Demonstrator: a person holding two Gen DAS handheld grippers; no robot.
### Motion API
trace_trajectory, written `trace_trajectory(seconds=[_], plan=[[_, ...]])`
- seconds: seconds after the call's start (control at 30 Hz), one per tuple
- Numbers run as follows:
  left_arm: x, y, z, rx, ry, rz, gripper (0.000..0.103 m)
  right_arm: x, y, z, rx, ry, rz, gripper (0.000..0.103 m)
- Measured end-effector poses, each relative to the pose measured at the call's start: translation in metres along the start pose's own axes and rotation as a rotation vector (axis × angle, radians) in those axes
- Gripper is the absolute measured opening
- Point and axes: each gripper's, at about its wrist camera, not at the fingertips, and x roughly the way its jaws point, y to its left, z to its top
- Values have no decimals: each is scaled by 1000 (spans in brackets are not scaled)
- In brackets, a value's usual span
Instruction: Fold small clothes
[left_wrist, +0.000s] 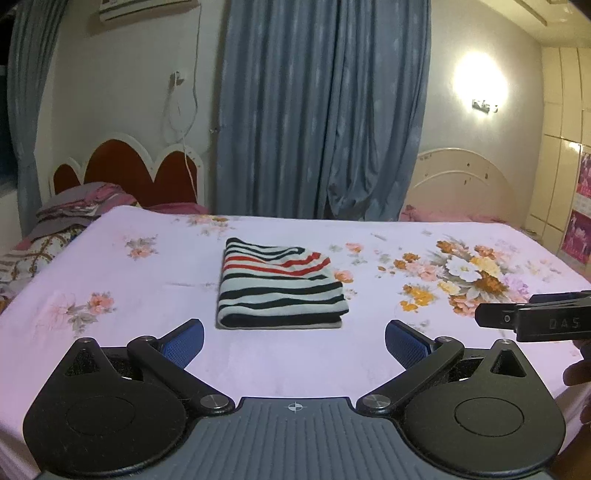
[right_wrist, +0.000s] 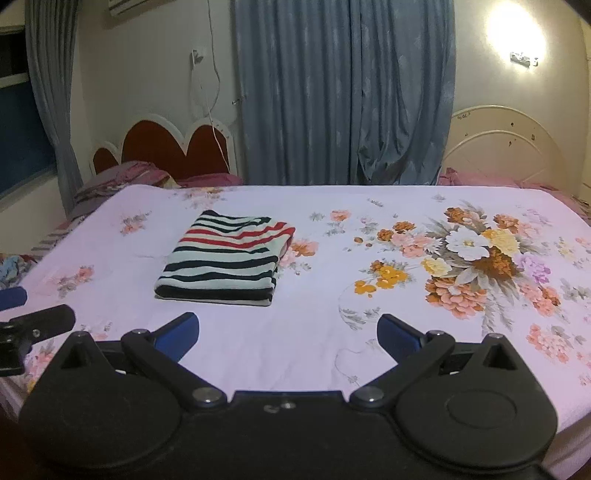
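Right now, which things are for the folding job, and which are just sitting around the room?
For the job:
- striped shirt, already folded on the floral bedsheet
- left gripper, open
- right gripper, open

Just sitting around:
- blue curtain
- red headboard
- cream headboard
- wall lamp
- pile of bedding

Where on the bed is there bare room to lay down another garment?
Bare sheet lies left of the folded striped shirt and between it and the open left claw and right claw. The big flower print side is also free. The pillows crowd the far left.
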Motion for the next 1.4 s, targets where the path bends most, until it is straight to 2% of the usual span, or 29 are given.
trace_trajectory(seconds=[0.43,1.4], plan=[[-13,-9,9,19,-40,2,103,-17,9,-1,-24,-28,10,102],[-4,-11,13,19,-40,15,103,-17,10,6,-45,-38,14,102]])
